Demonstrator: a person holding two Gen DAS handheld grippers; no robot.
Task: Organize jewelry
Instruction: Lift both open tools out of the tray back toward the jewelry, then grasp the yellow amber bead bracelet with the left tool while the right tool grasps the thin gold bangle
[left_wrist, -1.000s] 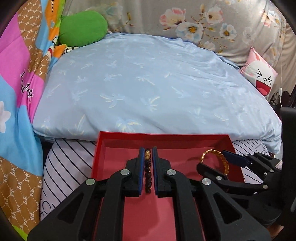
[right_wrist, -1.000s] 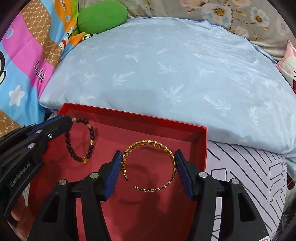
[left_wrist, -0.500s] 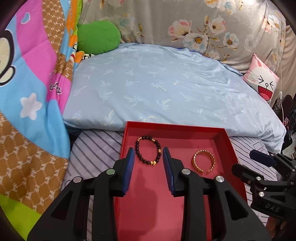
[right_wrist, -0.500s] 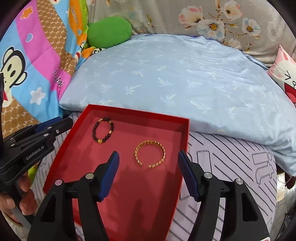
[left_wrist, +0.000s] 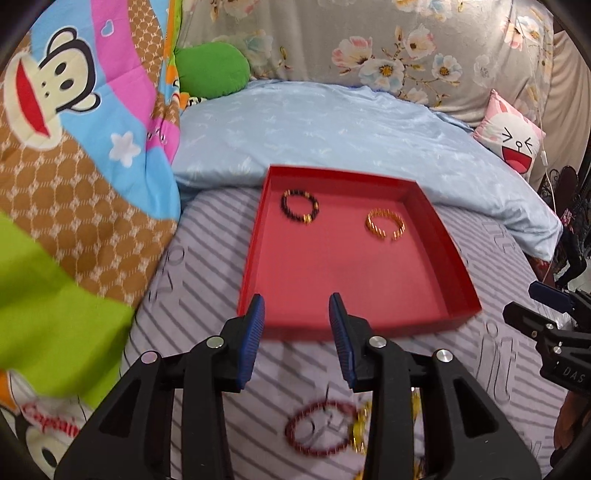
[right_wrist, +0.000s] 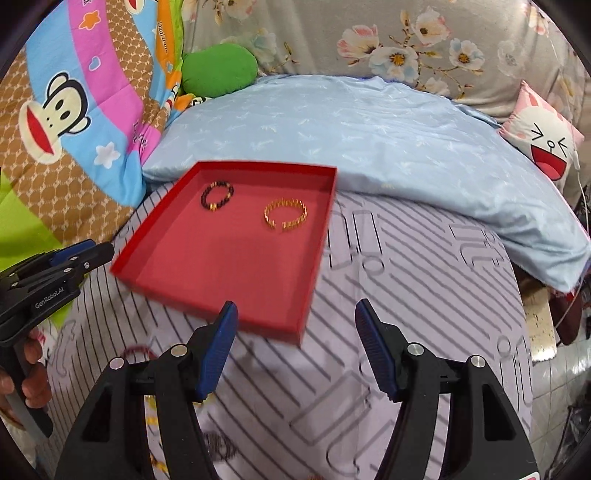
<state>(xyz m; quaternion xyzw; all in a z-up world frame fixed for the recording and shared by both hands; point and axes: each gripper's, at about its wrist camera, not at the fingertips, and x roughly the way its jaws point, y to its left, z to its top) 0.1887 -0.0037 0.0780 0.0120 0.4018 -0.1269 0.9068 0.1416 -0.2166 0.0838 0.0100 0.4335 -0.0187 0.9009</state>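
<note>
A red tray (left_wrist: 255, 236) lies on the striped bedsheet. A dark bead bracelet (left_wrist: 283, 204) and a gold bangle (left_wrist: 371, 223) lie apart at its far end. My left gripper (left_wrist: 296, 306) hovers at the tray's near edge, its jaws opening with nothing between them. Under it on the sheet lie a red bead bracelet (left_wrist: 291, 432) and a blurred gold piece (left_wrist: 360, 428). My right gripper (right_wrist: 295, 314) stands open and empty over the near right corner of the tray (right_wrist: 221, 266). More blurred jewelry (right_wrist: 221, 450) lies on the sheet below it.
A light blue pillow (left_wrist: 351, 122) lies right behind the tray. A bright monkey-print quilt (left_wrist: 85, 155) rises on the left, with a green cushion (left_wrist: 210, 70) behind. A pink bunny pillow (right_wrist: 543, 144) sits at the far right. A hand (right_wrist: 29, 384) holds the left gripper's handle.
The left gripper let go of the dark bead bracelet, which now lies in the tray. Both grippers drew back from the tray toward me, and loose jewelry on the sheet came into view.
</note>
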